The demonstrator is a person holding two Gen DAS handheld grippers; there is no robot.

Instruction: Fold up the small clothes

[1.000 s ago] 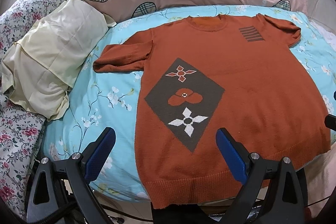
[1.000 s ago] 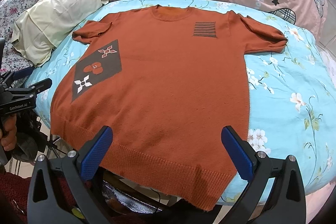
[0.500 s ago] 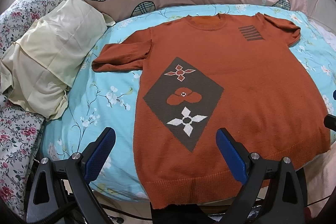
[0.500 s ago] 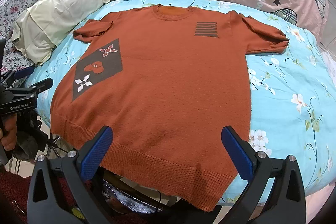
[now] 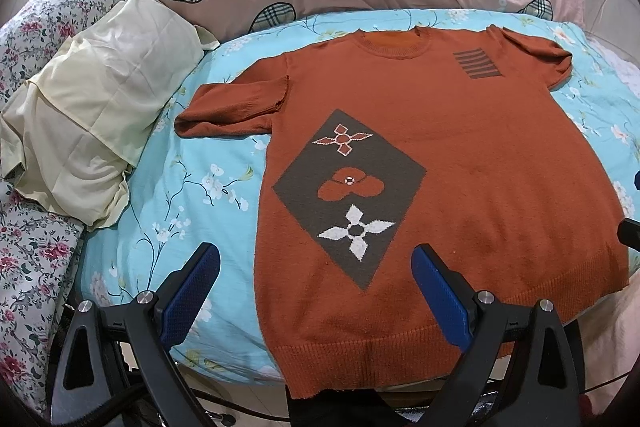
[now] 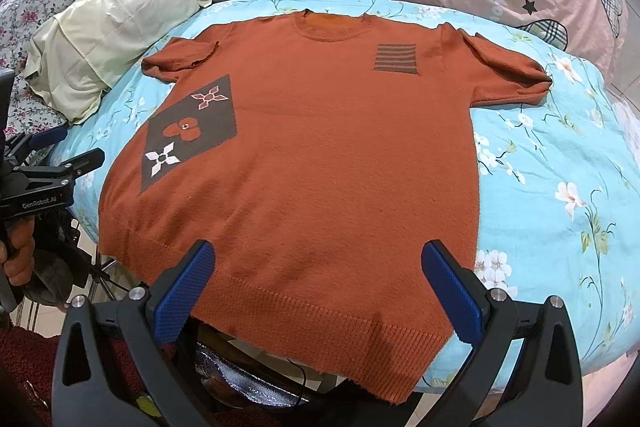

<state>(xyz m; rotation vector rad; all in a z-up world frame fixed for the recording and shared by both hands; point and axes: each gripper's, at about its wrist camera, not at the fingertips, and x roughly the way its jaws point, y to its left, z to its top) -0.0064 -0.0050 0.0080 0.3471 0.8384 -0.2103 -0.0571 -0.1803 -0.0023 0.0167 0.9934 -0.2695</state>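
**Both grippers wide open, sweater flat on bed**

Left gripper stands with jaws spread wide, holding nothing, over the hem of the rust-orange knitted short-sleeved sweater. Right gripper likewise, wide and empty. We find the sweater lying flat, front up, on the light-blue floral bedsheet, hem overhanging the near edge.
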